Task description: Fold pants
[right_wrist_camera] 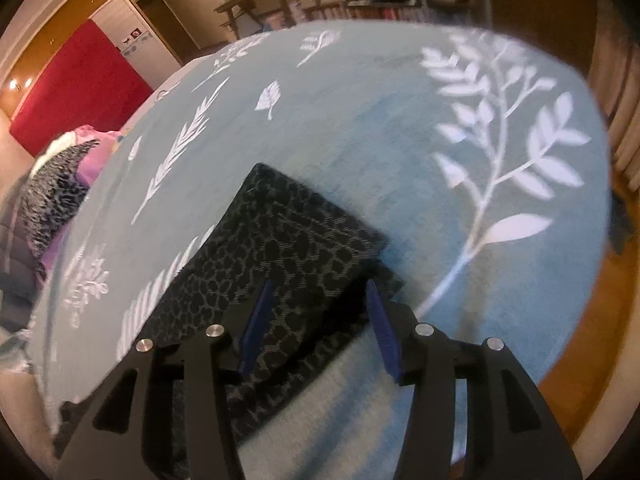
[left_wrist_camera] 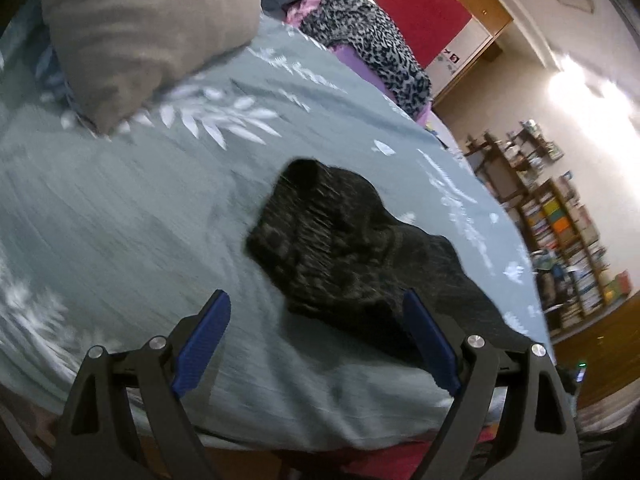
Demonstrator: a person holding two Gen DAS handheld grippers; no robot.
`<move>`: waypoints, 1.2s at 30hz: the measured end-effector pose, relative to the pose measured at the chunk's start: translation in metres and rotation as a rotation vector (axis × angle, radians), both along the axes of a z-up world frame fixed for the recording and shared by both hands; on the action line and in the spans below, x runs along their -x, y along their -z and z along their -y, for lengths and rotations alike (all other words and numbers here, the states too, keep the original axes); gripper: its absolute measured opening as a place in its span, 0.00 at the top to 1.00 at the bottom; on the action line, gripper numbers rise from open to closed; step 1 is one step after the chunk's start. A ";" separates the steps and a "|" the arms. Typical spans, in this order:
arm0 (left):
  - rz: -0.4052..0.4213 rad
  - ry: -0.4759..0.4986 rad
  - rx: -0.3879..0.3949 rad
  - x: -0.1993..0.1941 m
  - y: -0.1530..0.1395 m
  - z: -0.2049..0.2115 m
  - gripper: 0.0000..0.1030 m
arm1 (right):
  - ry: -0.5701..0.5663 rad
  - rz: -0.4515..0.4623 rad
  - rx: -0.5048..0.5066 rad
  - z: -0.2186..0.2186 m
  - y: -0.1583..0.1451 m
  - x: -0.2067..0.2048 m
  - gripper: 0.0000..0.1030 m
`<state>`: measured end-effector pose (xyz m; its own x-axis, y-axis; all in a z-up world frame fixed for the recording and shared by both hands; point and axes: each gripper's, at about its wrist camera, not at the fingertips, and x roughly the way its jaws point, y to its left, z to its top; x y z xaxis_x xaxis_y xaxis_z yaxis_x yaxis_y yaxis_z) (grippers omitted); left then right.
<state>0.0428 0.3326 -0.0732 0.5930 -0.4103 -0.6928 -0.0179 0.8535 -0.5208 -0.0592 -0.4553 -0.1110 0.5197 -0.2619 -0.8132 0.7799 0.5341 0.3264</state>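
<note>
On the teal leaf-print bedspread (right_wrist_camera: 360,128) lie your dark patterned pants (right_wrist_camera: 280,248), folded into a compact stack. Your left gripper (left_wrist_camera: 316,300) hangs wide apart, gripping nothing; your right gripper (right_wrist_camera: 320,292) hovers over the pants, fingers spread, empty.

I am in a home bedroom. A bed (left_wrist_camera: 140,220) with a grey-green leaf-print cover fills my view, a taupe pillow (left_wrist_camera: 140,32) at its head. Crowded bookshelves (left_wrist_camera: 560,232) line the wall, and a wooden wardrobe (left_wrist_camera: 404,4) with a red panel stands beyond.
</note>
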 end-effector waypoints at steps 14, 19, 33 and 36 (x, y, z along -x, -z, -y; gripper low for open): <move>-0.110 -0.077 0.193 -0.024 0.027 0.027 0.15 | -0.455 0.049 0.266 -0.144 -0.068 -0.124 0.42; -0.083 -0.119 0.140 -0.026 0.026 0.030 0.15 | -0.717 0.091 0.222 -0.237 -0.065 -0.198 0.42; -0.050 -0.146 0.030 -0.033 0.023 0.032 0.54 | -1.331 0.154 0.133 -0.495 -0.055 -0.300 0.42; -0.038 -0.127 0.013 -0.032 0.021 0.032 0.56 | -1.468 0.165 0.102 -0.553 -0.054 -0.313 0.42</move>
<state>0.0746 0.3010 -0.0940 0.6140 -0.3423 -0.7112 -0.1458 0.8364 -0.5284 0.2542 0.0980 -0.0573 0.4464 0.5159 -0.7311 -0.5067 0.8192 0.2686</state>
